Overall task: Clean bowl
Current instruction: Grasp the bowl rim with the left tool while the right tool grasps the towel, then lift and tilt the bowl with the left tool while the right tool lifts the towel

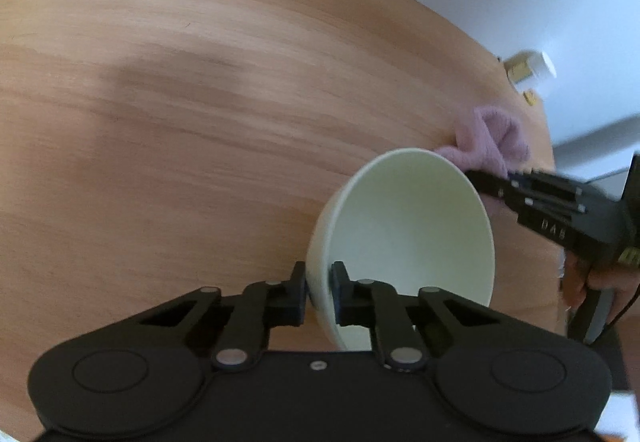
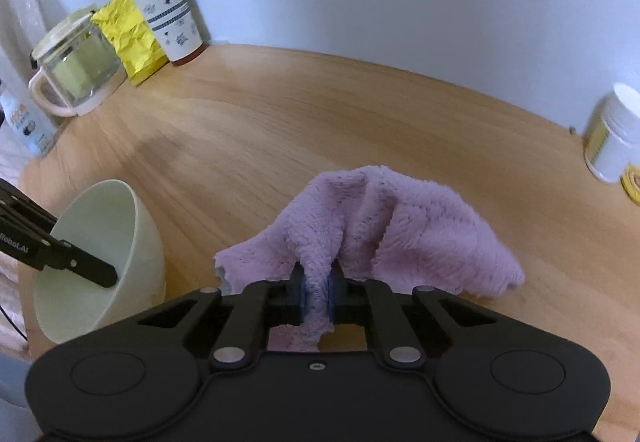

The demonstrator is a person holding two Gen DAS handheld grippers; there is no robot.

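While the left gripper (image 1: pixel 319 288) pinches the tilted pale round bowl's (image 1: pixel 404 226) rim, the right gripper (image 2: pixel 317 292) clamps the fluffy lilac cloth (image 2: pixel 384 230), apparently just beside it.

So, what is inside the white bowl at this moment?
One finger of the left gripper reaches inside the bowl, clamping its wall. Otherwise the visible inner surface looks bare. The purple cloth is outside, held by the right gripper. The rim hides part of the inside.
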